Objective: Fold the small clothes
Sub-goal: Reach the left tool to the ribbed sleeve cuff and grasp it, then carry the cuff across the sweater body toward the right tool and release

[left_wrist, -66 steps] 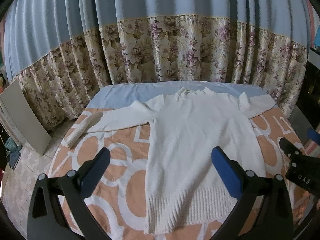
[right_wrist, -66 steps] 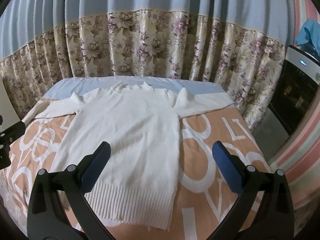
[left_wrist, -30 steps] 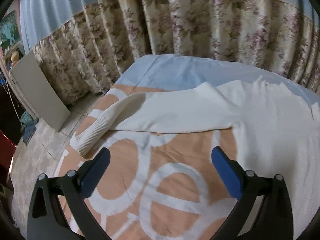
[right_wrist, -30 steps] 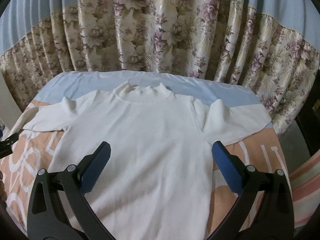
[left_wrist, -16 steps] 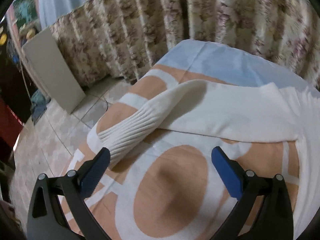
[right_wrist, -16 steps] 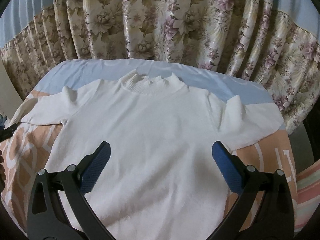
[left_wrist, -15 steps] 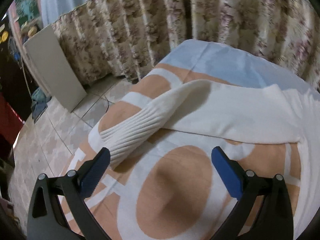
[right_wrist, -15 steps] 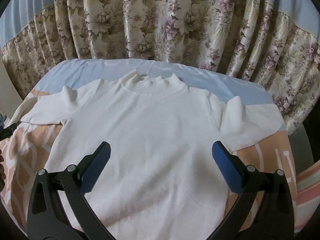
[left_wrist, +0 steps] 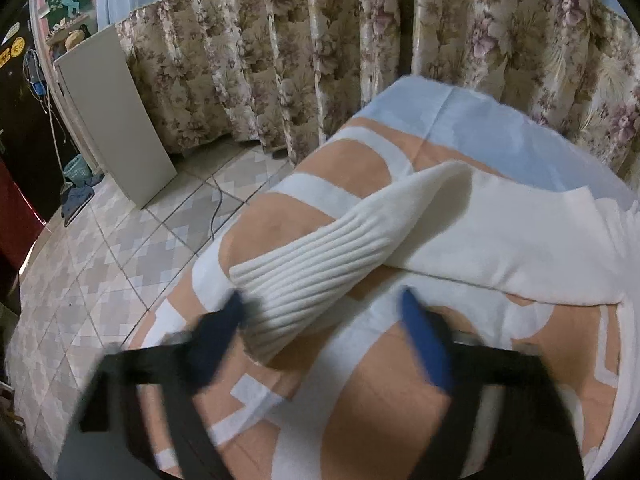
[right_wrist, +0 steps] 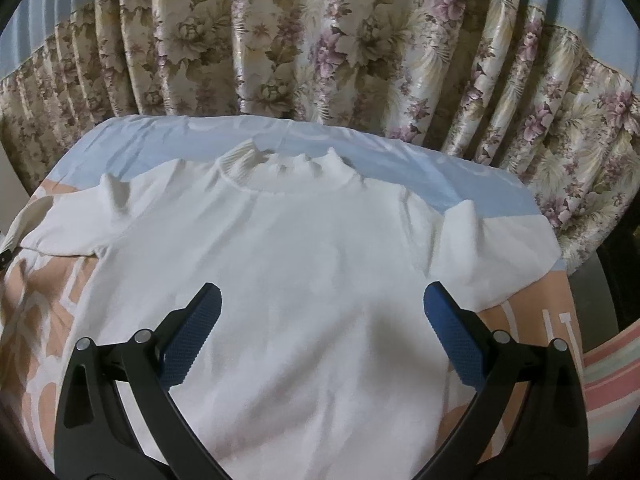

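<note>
A white knit sweater (right_wrist: 312,248) lies flat, collar away from me, on an orange-and-white patterned bedcover (left_wrist: 380,392). Its left sleeve (left_wrist: 500,240) stretches toward the bed's edge and ends in a ribbed cuff (left_wrist: 304,284). My left gripper (left_wrist: 320,300) is blurred and its jaws are closing, with the cuff end between them. One pad (left_wrist: 224,320) is at the cuff's edge, while the other (left_wrist: 420,332) stands apart from it. My right gripper (right_wrist: 322,294) hovers open over the sweater's chest with nothing between its fingers.
Floral curtains (right_wrist: 320,48) hang behind the bed. Left of the bed is a tiled floor (left_wrist: 100,264) with a white board (left_wrist: 112,120) leaning against the curtain and a small basket (left_wrist: 76,168). A light blue sheet (right_wrist: 168,136) covers the bed's far end.
My left gripper has swung left and down from the sweater's body to the sleeve cuff, and its jaws have narrowed around it. The right gripper has moved closer to the sweater's chest, still open.
</note>
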`<state>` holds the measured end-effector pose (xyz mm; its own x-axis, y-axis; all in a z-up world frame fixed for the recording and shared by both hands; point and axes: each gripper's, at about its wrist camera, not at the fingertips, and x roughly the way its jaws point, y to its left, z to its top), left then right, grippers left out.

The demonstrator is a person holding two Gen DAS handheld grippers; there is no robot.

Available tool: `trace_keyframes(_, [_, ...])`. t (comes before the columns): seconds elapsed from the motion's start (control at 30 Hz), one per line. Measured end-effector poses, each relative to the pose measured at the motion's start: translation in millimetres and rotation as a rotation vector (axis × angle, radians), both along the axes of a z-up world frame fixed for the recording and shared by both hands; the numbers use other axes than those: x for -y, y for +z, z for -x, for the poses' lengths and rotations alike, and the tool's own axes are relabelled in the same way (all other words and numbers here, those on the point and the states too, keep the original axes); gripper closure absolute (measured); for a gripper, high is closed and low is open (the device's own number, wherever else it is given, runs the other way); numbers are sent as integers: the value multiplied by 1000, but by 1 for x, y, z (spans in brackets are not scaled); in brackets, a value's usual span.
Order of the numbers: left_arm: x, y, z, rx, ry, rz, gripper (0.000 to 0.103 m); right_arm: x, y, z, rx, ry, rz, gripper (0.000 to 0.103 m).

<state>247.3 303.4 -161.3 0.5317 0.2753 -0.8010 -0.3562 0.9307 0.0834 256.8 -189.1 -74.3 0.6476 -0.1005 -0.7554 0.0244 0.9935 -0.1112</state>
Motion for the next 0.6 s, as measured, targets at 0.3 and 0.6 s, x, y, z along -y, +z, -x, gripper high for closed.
trace_keyframes(0.3, [13, 5, -8, -8, -72, 23, 87, 25, -7, -1, -15, -39, 0, 3])
trace_keyframes(0.6, [95, 59, -31, 71, -315, 212, 87, 42, -8, -1, 4, -43, -37, 3])
